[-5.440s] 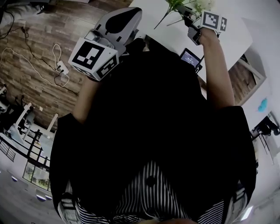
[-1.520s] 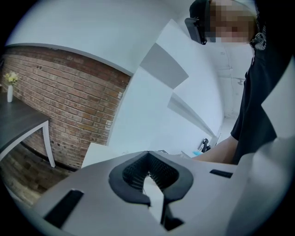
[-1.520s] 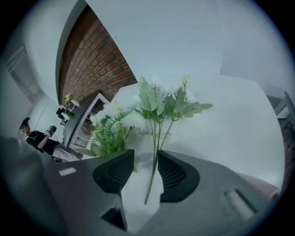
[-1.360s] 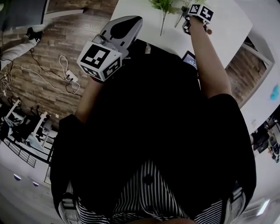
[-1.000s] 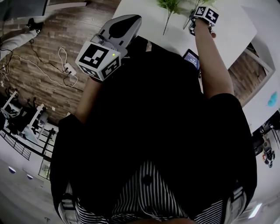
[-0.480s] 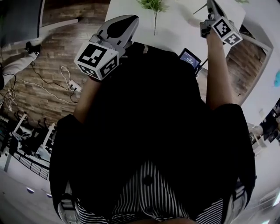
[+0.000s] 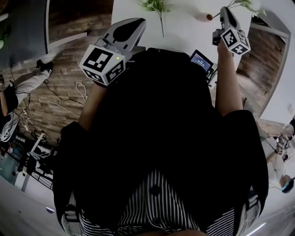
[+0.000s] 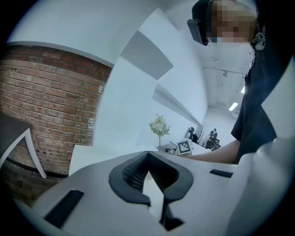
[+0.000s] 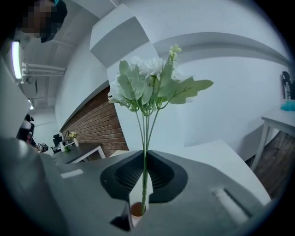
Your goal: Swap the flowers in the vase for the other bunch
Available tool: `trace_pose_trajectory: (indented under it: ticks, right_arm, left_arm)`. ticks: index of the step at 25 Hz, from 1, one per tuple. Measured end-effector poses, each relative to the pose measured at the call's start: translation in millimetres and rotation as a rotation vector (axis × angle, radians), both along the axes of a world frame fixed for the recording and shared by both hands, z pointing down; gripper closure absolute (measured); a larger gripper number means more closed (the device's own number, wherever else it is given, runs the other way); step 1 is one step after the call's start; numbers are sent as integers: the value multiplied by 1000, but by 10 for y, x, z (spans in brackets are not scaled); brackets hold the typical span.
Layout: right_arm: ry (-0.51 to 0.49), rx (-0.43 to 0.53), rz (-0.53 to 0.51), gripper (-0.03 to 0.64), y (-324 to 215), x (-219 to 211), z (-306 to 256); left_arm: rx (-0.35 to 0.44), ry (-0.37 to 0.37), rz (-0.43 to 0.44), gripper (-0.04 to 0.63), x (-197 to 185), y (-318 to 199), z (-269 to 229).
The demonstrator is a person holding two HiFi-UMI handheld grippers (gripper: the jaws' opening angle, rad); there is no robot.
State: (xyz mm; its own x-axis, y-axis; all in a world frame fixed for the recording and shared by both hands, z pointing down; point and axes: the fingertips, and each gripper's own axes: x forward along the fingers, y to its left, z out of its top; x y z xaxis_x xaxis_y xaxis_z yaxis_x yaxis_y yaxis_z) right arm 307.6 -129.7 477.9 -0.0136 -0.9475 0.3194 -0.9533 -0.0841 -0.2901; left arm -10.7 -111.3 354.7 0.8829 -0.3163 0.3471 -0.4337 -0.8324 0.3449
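At about 11 o'clock in the head view we see the left gripper (image 7: pixel 133 23) held over the near edge of the white table (image 7: pixel 184 34), well apart from any flowers. In its own view its fingers (image 8: pixel 129 173) are closed tip to tip with nothing between them. Only bare table shows through the narrow gap behind the tips. Far off, at about 1 o'clock from those tips, the white bunch (image 8: pixel 159 125) stands upright.

At 12 o'clock in the head view a green bunch (image 7: pixel 156 5) lies flat on the table with its stem pointing toward us. Neither gripper touches it.

Just right of it sits a small pale pink vase (image 7: pixel 201 17). The right gripper (image 7: pixel 225 10) is just beside the vase, at 1 o'clock. Its fingers (image 9: pixel 161 173) are closed on the thin stems (image 9: pixel 145 138) of the white bunch. In the right gripper view those stems run straight up between the fingertips. The white blooms and green leaves spread well above the fingers at 12 o'clock. The lower end of the stems hangs below the fingers at 6 o'clock, where it meets a brown-orange round opening that we take for the mouth of the vase. We cannot tell whether the stem end is inside that mouth or just over it.
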Motion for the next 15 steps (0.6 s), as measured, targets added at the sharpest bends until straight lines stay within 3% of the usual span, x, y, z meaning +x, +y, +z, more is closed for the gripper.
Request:
trace_pose_trajectory:
  ticks: [4,11,14,15]
  right_arm:
    - [-11,-4,36,594,31,-28,148]
    - [77,-87,-19,567,59,-260,459]
    - [69,-116,-35,421,97,-357,518]
    - [64,-123,-42,413,121,-386,530]
  left_arm:
    - [12,-3,39,591,52,75,-29]
    - [23,-1,46,591,-1,75,-63]
    - [26,10,55,591,1,64,-80]
    - [27,14,61,591,5,65,-83]
